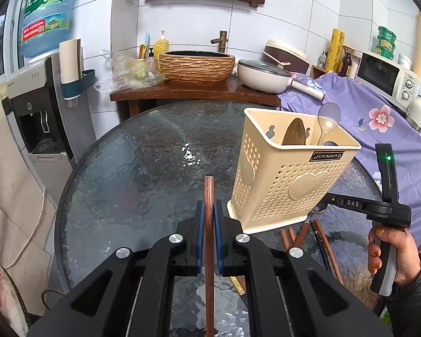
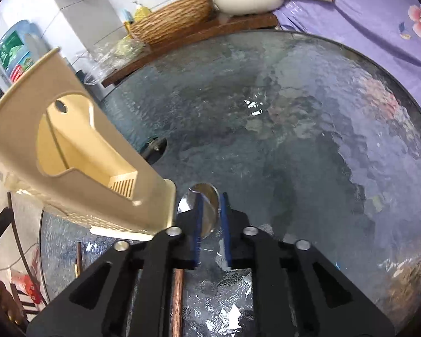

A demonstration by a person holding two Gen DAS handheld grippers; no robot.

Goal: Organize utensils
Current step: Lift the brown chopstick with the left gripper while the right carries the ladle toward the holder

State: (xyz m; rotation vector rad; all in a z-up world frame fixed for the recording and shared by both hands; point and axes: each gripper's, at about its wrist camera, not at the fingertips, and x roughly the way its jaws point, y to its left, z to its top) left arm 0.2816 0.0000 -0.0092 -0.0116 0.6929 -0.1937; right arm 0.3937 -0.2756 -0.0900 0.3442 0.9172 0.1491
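My left gripper (image 1: 209, 213) is shut on a brown wooden chopstick (image 1: 209, 196) that points forward above the round glass table (image 1: 126, 168). A cream perforated utensil holder (image 1: 289, 174) stands just to its right, with a wooden spoon (image 1: 294, 132) and a pale plastic spoon (image 1: 327, 120) in it. In the right wrist view the holder (image 2: 78, 151) is close on the left. My right gripper (image 2: 210, 210) is shut on a metal spoon (image 2: 207, 210), whose bowl sits between the blue pads (image 2: 226, 219) low over the glass.
Several wooden chopsticks (image 1: 308, 236) and a dark pen-like utensil lie on the table beside the holder's base. A wooden counter (image 1: 196, 90) with a basin, a pan and a plastic bag stands behind the table. A purple floral cloth (image 1: 379, 118) lies at right, a water dispenser (image 1: 39, 106) at left.
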